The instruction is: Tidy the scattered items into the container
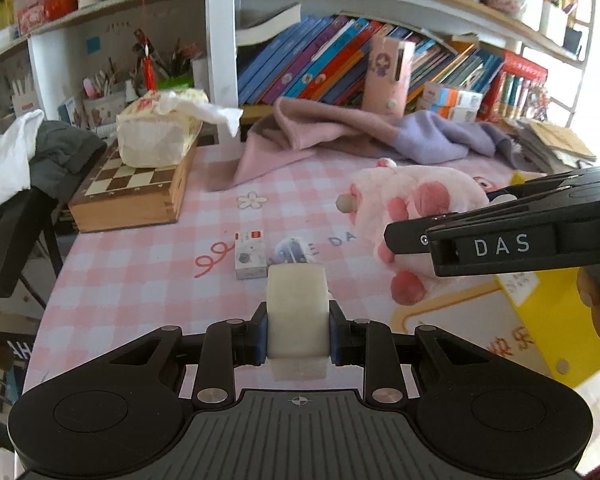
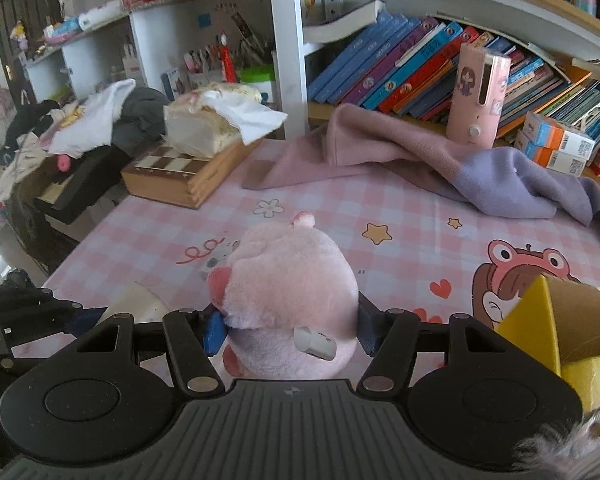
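Note:
My left gripper (image 1: pixel 298 334) is shut on a white rectangular block (image 1: pixel 297 312), held above the pink checked tablecloth (image 1: pixel 140 272). My right gripper (image 2: pixel 290 330) is shut on a pink plush pig (image 2: pixel 288 280). In the left wrist view the plush pig (image 1: pixel 412 200) sits to the right, with the right gripper's black body (image 1: pixel 512 236) across it. A yellow cardboard box (image 2: pixel 540 328), the container, stands open at the right; it also shows in the left wrist view (image 1: pixel 548 320). A small white card box (image 1: pixel 251 255) lies on the cloth ahead of the left gripper.
A wooden chess box (image 1: pixel 132 196) with a tissue pack (image 1: pixel 160 128) on it stands at the left. A pink and purple blanket (image 2: pixel 420 160) lies at the back below a shelf of books (image 2: pixel 420 60). A pink bottle (image 2: pixel 480 96) stands on it. Clothes pile at the far left (image 2: pixel 100 120).

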